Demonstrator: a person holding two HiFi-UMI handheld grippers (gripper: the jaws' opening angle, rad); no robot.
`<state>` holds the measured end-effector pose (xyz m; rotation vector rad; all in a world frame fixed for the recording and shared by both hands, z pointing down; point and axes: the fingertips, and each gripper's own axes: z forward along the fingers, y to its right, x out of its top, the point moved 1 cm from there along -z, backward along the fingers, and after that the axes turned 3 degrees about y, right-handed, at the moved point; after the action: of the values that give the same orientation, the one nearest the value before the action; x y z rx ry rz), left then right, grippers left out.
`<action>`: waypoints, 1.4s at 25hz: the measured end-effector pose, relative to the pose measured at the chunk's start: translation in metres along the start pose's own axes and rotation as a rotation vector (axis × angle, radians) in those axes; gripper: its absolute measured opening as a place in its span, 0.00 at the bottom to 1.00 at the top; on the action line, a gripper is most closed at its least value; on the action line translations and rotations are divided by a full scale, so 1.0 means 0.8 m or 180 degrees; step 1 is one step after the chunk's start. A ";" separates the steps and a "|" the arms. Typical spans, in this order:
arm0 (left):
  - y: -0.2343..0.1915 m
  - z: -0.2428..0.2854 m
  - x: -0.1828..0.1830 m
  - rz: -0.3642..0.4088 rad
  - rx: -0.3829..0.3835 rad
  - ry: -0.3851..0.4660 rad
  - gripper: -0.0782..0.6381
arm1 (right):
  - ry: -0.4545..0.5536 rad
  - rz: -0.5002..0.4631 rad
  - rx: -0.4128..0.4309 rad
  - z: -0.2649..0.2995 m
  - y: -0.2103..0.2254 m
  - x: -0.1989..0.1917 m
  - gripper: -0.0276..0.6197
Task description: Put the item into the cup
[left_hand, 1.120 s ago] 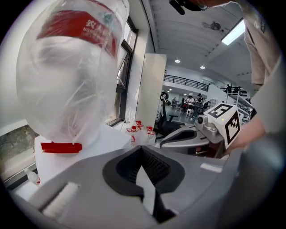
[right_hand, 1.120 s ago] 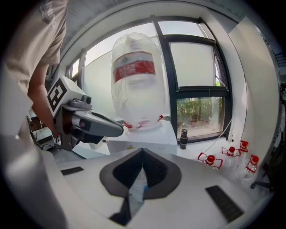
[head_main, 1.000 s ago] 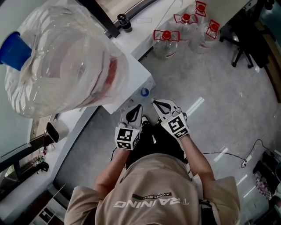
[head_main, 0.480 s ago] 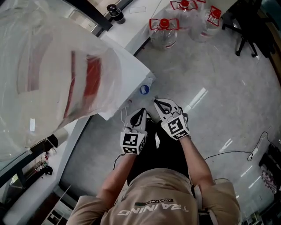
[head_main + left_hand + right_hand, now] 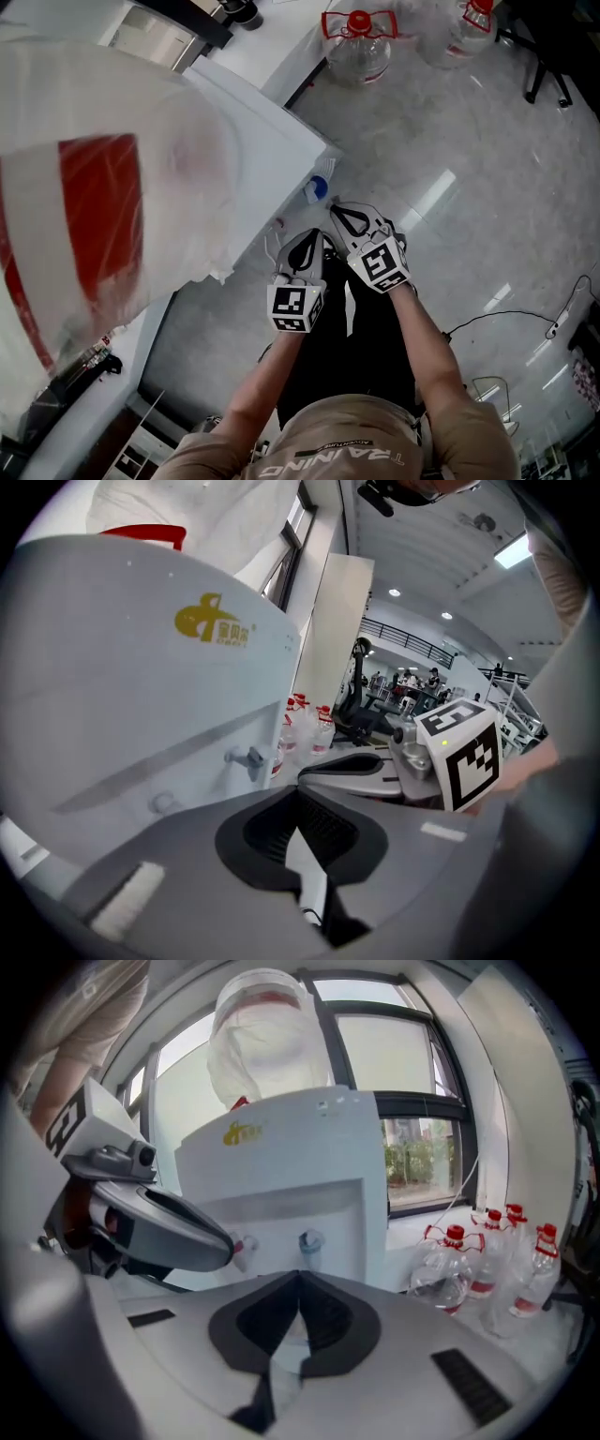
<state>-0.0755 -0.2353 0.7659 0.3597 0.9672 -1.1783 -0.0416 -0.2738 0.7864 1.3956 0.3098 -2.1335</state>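
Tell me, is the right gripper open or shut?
Shut: the right gripper has its jaw tips meeting in its own view, with nothing held between them.

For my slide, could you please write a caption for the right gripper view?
Shut, empty right gripper faces a white water dispenser, left gripper beside it, water bottles at right.

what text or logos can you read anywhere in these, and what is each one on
"TRAINING": on the person's shirt, upside down in the head view.
"ADVENTURE": small print just above it on the same shirt, barely legible.
Gold logo on the water dispenser: the characters under it are too small to read.
Red label on the water bottle: blurred, nothing legible.
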 end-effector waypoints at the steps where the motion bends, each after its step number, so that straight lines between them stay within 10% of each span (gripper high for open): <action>1: -0.004 0.003 -0.007 -0.0002 0.0025 -0.0006 0.12 | 0.0006 0.0006 0.0026 0.009 -0.002 -0.006 0.06; 35: -0.054 0.031 -0.110 -0.0314 0.0148 -0.0280 0.12 | -0.0167 -0.0171 0.0153 0.130 0.000 -0.088 0.06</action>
<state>-0.1079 -0.2150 0.8591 0.2974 0.8903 -1.2975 -0.1006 -0.3005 0.8940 1.3696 0.2803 -2.2311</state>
